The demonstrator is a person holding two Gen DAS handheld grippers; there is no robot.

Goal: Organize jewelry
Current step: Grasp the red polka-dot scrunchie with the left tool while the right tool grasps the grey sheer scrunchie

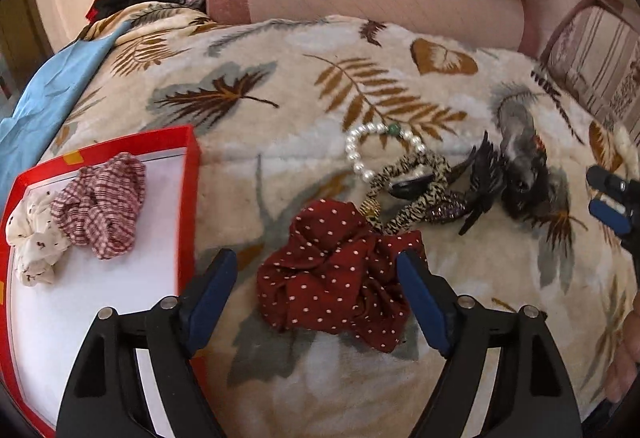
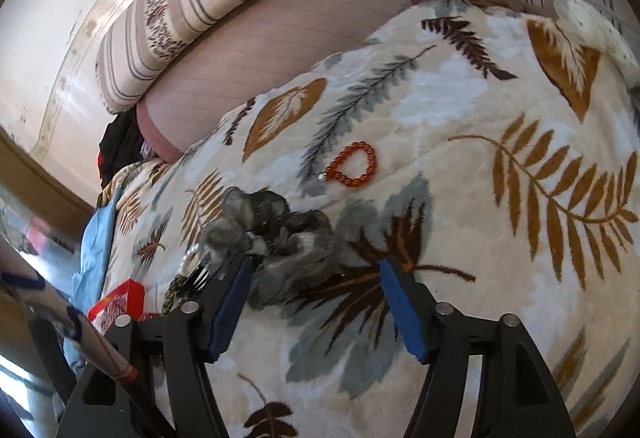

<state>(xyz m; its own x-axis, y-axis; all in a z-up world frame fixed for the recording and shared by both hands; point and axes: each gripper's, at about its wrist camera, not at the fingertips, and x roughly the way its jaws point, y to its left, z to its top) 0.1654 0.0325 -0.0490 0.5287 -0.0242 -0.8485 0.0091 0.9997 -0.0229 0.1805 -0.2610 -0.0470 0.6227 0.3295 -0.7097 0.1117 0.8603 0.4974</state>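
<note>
The jewelry pile lies on the leaf-print blanket (image 1: 280, 78). The left view alone shows the pearl bracelet (image 1: 370, 152), the striped band (image 1: 416, 194) and the dotted red scrunchie (image 1: 340, 270), which sits between the left gripper's (image 1: 316, 278) parted fingers, pads off it. It also shows the red tray (image 1: 188, 198) holding a checked scrunchie (image 1: 102, 204) and a white one (image 1: 30, 242). Only the right view shows the red bead bracelet (image 2: 354, 168). There the right gripper (image 2: 314, 290) stands apart, empty, beside the grey scrunchie (image 2: 276, 234).

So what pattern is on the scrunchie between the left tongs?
Dark red with white dots, clearest in left wrist view.
</note>
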